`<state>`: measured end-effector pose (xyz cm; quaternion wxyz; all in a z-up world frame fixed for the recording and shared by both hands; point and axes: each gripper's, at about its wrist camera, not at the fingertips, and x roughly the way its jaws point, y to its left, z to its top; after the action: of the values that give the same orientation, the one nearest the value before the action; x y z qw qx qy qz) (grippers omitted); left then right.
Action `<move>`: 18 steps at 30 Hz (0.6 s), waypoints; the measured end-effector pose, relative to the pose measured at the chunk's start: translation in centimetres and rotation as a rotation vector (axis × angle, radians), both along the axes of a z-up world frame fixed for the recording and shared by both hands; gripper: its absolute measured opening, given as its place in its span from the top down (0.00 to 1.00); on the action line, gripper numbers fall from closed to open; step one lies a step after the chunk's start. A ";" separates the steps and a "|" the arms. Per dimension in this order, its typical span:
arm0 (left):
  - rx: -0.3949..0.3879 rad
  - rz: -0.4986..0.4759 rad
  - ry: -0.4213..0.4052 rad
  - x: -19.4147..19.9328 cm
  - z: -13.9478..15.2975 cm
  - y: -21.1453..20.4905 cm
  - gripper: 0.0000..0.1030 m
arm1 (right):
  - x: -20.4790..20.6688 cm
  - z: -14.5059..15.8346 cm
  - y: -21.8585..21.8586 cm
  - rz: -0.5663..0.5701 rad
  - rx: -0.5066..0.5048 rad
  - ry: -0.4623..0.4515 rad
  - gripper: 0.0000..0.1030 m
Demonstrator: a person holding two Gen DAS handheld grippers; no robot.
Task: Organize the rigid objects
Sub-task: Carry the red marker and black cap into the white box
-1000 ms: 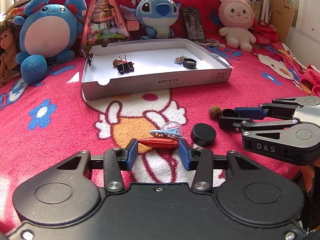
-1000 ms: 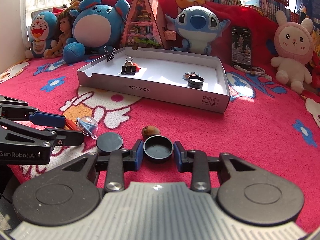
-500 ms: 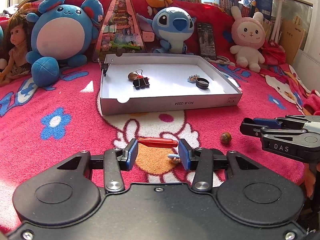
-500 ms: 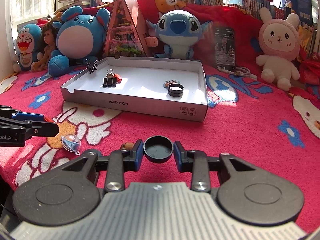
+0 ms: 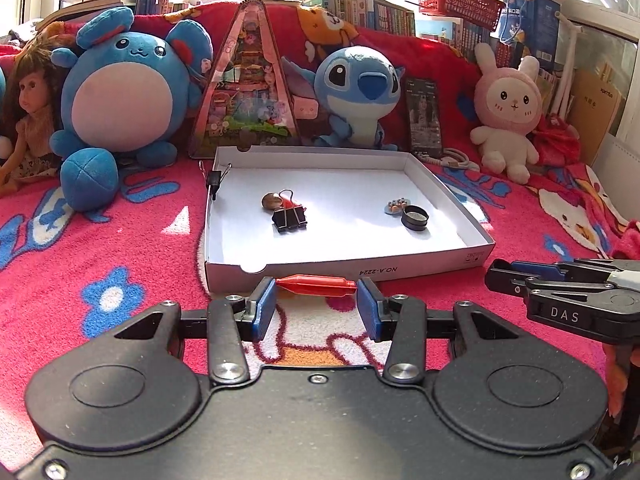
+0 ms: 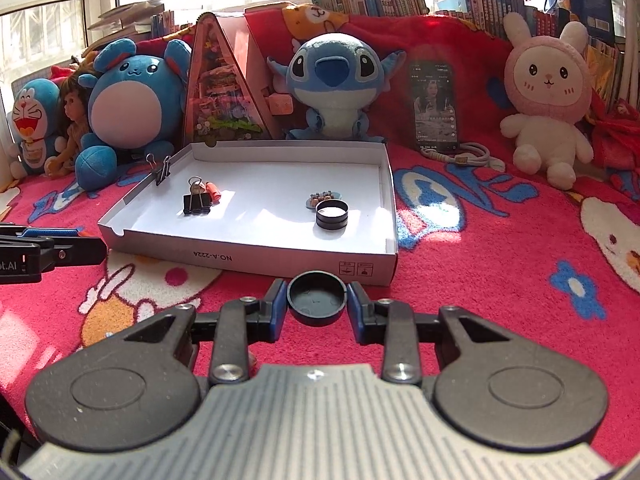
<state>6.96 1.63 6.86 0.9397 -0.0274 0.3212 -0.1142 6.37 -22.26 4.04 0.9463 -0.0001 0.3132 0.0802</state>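
My left gripper (image 5: 316,309) clamps a red plastic piece (image 5: 317,285); my right gripper (image 6: 317,307) grips a black cap (image 6: 317,299), both before the white box (image 6: 256,254)

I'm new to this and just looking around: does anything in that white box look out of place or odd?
One thing: a black binder clip is clamped onto the left wall of the white box, handles up, while the other binder clip lies loose inside.
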 end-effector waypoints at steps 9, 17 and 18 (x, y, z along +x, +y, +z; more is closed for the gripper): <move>-0.064 0.001 0.054 6.4 2.1 1.5 0.59 | 4.6 2.7 -1.1 0.014 0.014 0.065 0.63; -0.082 0.001 0.173 11.4 0.5 0.3 0.59 | 10.4 3.7 -0.9 0.016 0.031 0.157 0.63; -0.073 0.003 0.179 11.9 0.2 0.0 0.59 | 11.1 3.6 -0.6 0.018 0.022 0.170 0.63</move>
<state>18.85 1.61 7.09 0.9057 -0.0724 0.3996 -0.1215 17.47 -22.90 7.63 0.9155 0.0144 0.3914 0.0918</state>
